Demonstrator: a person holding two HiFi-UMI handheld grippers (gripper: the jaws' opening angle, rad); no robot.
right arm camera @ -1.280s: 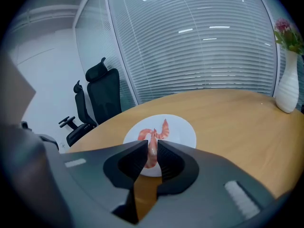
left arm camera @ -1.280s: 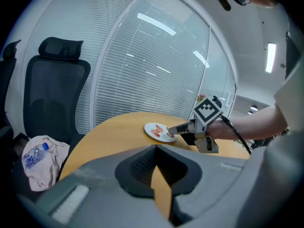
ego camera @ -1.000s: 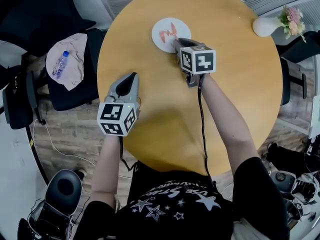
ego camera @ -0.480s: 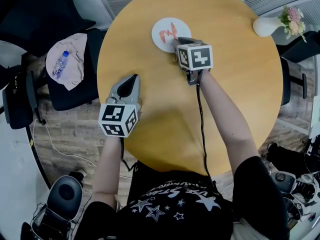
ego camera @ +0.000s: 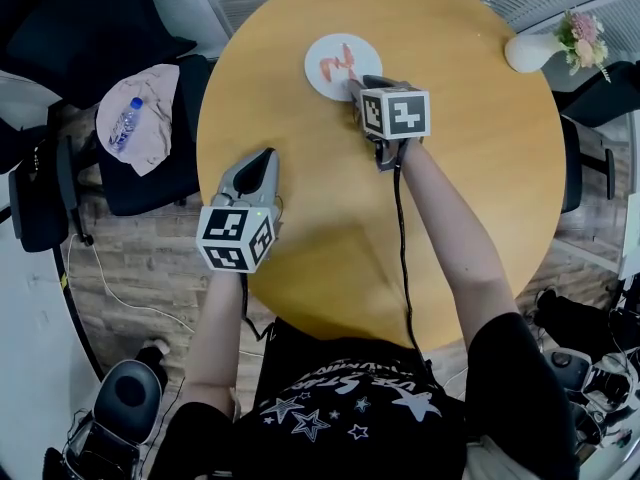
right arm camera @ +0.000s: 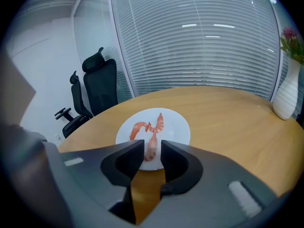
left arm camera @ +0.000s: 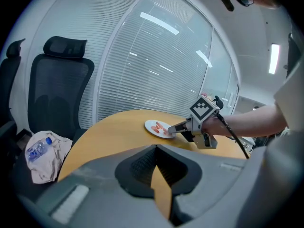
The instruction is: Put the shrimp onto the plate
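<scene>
Shrimp (right arm camera: 152, 145) lies on plate (right arm camera: 176, 127) between right tongs (right arm camera: 152, 152), jaws just opened; left tongs (left arm camera: 156, 148) closed, empty.

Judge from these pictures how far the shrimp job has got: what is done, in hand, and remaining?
Done: two shrimp lie on the plate. In hand: the jaws of the right tool have just been opening, and a third shrimp lies on the plate between them, released. Remaining: withdraw that tool; no more shrimp show on the table. The left tool is shut and empty.
</scene>
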